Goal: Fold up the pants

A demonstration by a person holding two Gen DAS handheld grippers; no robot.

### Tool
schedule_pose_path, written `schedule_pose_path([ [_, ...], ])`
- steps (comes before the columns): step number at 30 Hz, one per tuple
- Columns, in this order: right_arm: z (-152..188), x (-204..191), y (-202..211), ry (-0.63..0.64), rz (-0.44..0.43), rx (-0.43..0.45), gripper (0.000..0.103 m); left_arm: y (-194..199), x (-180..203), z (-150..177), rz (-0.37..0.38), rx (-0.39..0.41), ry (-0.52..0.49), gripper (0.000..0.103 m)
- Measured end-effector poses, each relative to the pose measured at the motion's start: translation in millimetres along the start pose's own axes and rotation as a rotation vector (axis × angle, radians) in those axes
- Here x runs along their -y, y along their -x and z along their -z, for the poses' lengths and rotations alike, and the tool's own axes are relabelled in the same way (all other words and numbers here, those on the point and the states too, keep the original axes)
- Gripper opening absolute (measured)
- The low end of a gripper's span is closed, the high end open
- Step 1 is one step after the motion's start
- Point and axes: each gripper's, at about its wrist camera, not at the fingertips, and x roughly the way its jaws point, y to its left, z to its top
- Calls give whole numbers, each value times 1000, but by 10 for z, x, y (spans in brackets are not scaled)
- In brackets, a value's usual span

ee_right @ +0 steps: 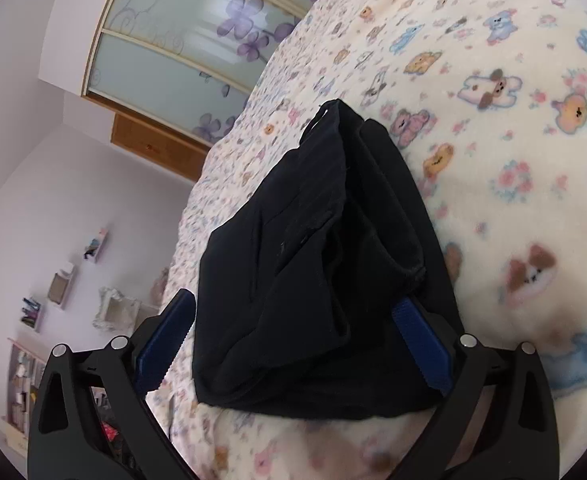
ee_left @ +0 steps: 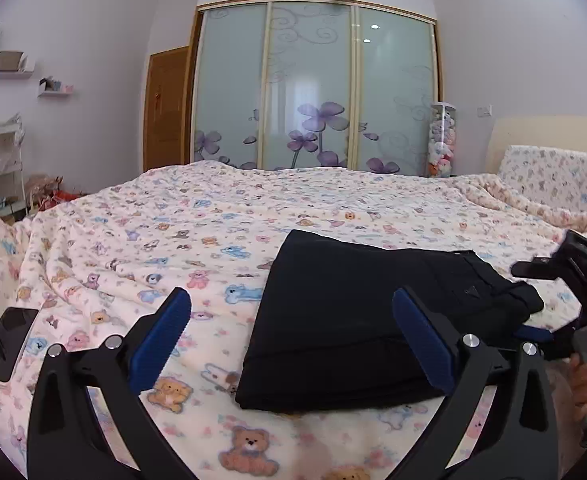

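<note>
Your pants (ee_left: 357,320) lie on the bed (ee_left: 197,216), already folded into a compact dark bundle, with the waistband end toward your right side and the smooth folded edge toward your left. Your left hand-held gripper (ee_left: 291,344) is released, its blue pads spread wide; the bundle's near left corner sits in the gap, but neither pad touches cloth. Your right hand-held gripper (ee_right: 293,344) is also spread, and the bunched end of the pants (ee_right: 313,264) sits between its pads. One pad looks to be against or just under the cloth, but there is no sign of pinching, so count it as not gripping.

The fabric looks soft, light and limp, probably a thin knit or twill. It will sag and unfold if you lift it by one layer. The plush bedcover beneath is soft too, so a pad pushed down will sink in and may catch the cover along with the pants.

Take hold where layers stack thickest: the folded edge on the left, the waistband side on the right. Pinch through all the layers at once, and lift both ends together so the fold stays closed.

A phone (ee_left: 3,344) lies near the bed's left edge, well apart from the pants.
</note>
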Motion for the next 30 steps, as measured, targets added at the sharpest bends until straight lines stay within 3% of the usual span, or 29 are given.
schedule_pose_path([
  [1, 8, -6, -7, 15, 20, 11, 94, 9, 16, 14, 4, 0, -10, 101],
  [2, 21, -17, 7, 29, 44, 22, 78, 15, 31, 27, 5, 0, -20, 101],
  [3, 37, -13, 17, 47, 83, 40, 68, 18, 43, 36, 6, -3, -27, 101],
  [4, 36, 19, 21, 46, 86, 49, 48, 21, 56, 38, 7, -5, -31, 101],
  [5, 27, 74, 20, 24, 63, 48, 44, 17, 64, 41, 9, -9, -34, 101],
  [8, 19, 172, 41, -27, 14, 51, 39, -10, 78, 48, 7, -25, -39, 101],
  [13, 33, -14, 182, 30, -74, 102, 34, -60, 68, 55, 6, -47, -32, 101],
  [20, 157, -334, 438, 159, -124, 135, 32, -149, 13, 63, -1, -88, -7, 101],
  [23, 233, -330, 462, 188, -72, 132, 31, -149, 8, 67, -2, -89, -6, 101],
  [26, 233, 14, 268, 84, 78, 61, 31, -149, 14, 67, -2, -90, -7, 101],
  [28, 218, 186, 193, 22, 76, 27, 31, -161, 12, 67, -2, -94, -12, 101],
  [30, 194, 151, 200, 39, 77, 18, 32, -174, 20, 71, -2, -99, -22, 101],
])
